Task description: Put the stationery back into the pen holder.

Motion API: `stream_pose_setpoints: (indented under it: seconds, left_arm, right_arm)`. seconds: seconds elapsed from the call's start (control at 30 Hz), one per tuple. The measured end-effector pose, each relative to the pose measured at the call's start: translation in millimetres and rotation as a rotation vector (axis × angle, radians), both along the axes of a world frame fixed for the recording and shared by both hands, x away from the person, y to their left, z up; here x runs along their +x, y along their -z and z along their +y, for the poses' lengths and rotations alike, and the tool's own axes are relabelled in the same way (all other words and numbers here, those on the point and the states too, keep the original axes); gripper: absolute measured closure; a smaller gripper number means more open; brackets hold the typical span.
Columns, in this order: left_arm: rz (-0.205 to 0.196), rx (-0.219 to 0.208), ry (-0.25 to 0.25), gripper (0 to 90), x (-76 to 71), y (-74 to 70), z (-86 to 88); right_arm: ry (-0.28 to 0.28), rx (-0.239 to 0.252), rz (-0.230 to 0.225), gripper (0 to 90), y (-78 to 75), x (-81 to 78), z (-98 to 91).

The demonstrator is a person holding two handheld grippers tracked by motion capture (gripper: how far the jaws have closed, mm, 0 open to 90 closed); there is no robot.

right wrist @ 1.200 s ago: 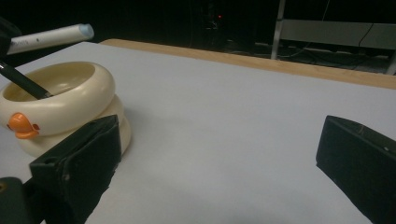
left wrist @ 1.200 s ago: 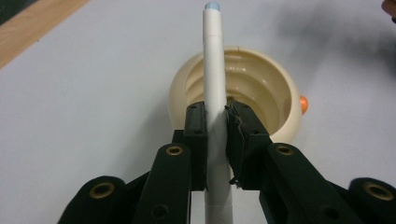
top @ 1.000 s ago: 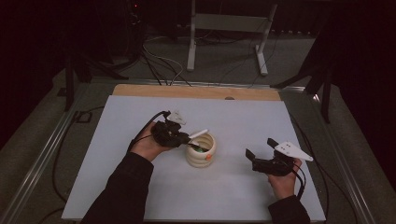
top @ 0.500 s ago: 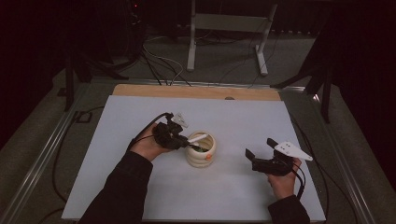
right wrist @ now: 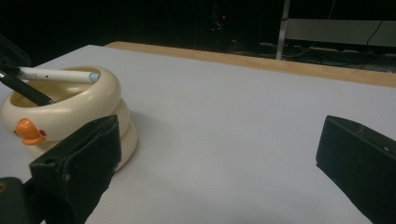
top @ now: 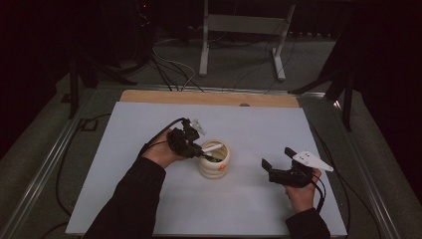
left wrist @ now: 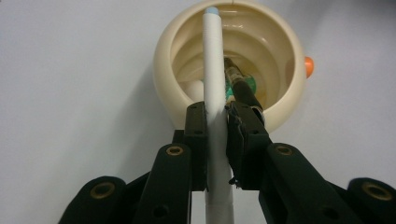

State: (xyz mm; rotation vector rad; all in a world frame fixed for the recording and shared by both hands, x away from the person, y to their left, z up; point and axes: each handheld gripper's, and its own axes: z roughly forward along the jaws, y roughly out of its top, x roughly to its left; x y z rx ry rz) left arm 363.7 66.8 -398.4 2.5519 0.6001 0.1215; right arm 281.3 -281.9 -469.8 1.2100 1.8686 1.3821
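Observation:
A cream duck-shaped pen holder (top: 215, 162) (left wrist: 233, 60) (right wrist: 70, 112) with an orange beak stands near the middle of the white table. My left gripper (top: 195, 148) (left wrist: 215, 140) is shut on a white pen (left wrist: 214, 79) (top: 211, 148) (right wrist: 56, 74) whose blue-tipped end lies over the holder's mouth. A dark pen with a green band (left wrist: 237, 84) leans inside the holder. My right gripper (top: 277, 167) (right wrist: 224, 163) rests to the right of the holder, open, with nothing between its jaws.
The white table sheet (top: 149, 124) has a wooden strip (top: 209, 98) along its far edge. Behind the table stand a metal frame (top: 241, 35) and loose cables (top: 169, 59) on the floor.
The left gripper has tipped the white pen lower, so its far end now lies closer over the holder's mouth. The right gripper has kept still.

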Motion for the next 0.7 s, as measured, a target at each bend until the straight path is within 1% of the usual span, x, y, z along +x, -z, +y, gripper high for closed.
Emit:
stream_pose_setpoints:
  seconds: [0.33, 0.4, 0.53, 0.67, 0.7]
  left_arm:
    - [0.021, 0.032, 0.007, 79.1, 2.5, -2.9, -3.0]
    - [0.026, 0.032, 0.007, 79.1, 3.2, -3.3, -4.6]
    - [0.031, 0.051, 0.004, 79.1, 4.8, -4.7, -6.0]
    - [0.034, 0.05, 0.001, 79.1, 6.7, -5.3, -6.6]
    - [0.033, 0.043, -0.002, 79.1, 6.8, -5.4, -6.6]
  right_arm:
    - [-0.002, -0.001, -0.002, 0.1, 0.3, 0.3, 0.2]
    - [-0.003, -0.002, -0.002, 0.1, 0.5, 0.3, 0.3]
    - [-0.003, -0.001, -0.002, 0.1, 0.4, 0.4, 0.1]
    - [-0.003, -0.002, -0.002, 0.2, 0.4, 0.3, 0.3]
    - [-0.003, -0.002, -0.002, 0.1, 0.5, 0.3, 0.3]
